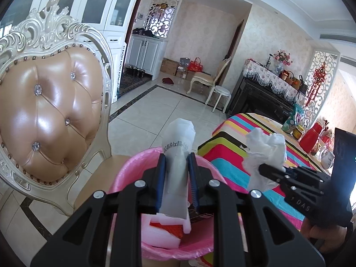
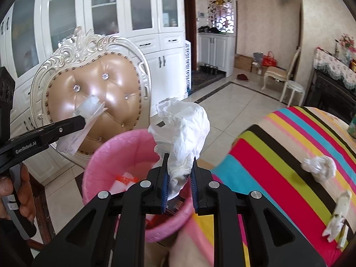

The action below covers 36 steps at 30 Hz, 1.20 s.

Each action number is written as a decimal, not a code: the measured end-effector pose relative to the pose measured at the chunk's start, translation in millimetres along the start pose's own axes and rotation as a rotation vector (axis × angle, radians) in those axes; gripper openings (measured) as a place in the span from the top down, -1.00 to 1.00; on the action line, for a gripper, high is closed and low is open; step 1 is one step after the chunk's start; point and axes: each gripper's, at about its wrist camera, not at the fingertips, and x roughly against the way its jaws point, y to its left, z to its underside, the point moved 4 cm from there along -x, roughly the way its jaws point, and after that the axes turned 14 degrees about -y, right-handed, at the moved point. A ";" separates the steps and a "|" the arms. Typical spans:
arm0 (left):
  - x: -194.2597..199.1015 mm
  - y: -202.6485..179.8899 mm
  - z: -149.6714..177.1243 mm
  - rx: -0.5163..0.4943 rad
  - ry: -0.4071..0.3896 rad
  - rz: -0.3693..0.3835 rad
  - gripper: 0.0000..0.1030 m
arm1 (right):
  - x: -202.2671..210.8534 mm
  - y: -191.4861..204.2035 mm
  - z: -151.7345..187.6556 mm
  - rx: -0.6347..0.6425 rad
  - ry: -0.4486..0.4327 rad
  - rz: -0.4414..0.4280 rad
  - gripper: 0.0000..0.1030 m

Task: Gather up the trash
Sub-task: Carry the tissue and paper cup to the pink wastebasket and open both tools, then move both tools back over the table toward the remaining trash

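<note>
Up close, the left gripper (image 1: 176,159) has its blue-padded jaws pressed on a white wrapper (image 1: 178,146) with black printing, which stands up between the fingers and trails back under them. It hangs directly over the pink-lined bin (image 1: 155,240), pointing forward and slightly down, so the wrapper's lower end sits above the white foam (image 1: 169,222) and red scrap already lying inside. From the right wrist view the same gripper (image 2: 83,120) comes in from the left edge, reaching level across the chair back with the wrapper (image 2: 89,111) sticking out of its tip, and the person's left hand (image 2: 21,191) wraps the handle low at the frame's edge. The right gripper (image 2: 179,166) is likewise closed, pinching a crumpled white tissue (image 2: 182,133) that balloons above its jaws; it is held near the bin's (image 2: 106,153) right rim, between the bin and the table. In the left view this gripper (image 1: 270,170) enters from the right, angled toward the bin, with the tissue (image 1: 264,153) bunched at its tip. The bin rests on the seat of an ornate chair (image 1: 49,102), just beside a round table under a striped cloth (image 2: 278,155). On that cloth lie another tissue wad (image 2: 319,166) and, nearer the edge, a paper scrap (image 2: 339,215), well apart from both grippers. Jars and a red flask (image 1: 311,138) stand at the table's far side.
</note>
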 end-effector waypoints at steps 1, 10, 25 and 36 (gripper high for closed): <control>-0.8 2.4 0.2 0.003 0.000 -0.002 0.61 | -4.1 3.6 -0.3 0.004 0.003 -0.004 0.66; -13.0 18.3 3.9 0.026 0.016 -0.006 0.53 | -36.1 23.7 0.2 0.029 0.029 -0.032 0.63; -25.7 19.2 10.2 0.053 0.030 -0.010 0.09 | -35.3 1.9 9.3 0.025 0.019 0.013 -0.11; -34.5 -18.3 14.3 0.024 0.037 0.037 0.09 | 2.7 -56.5 22.1 -0.026 -0.008 0.112 -0.11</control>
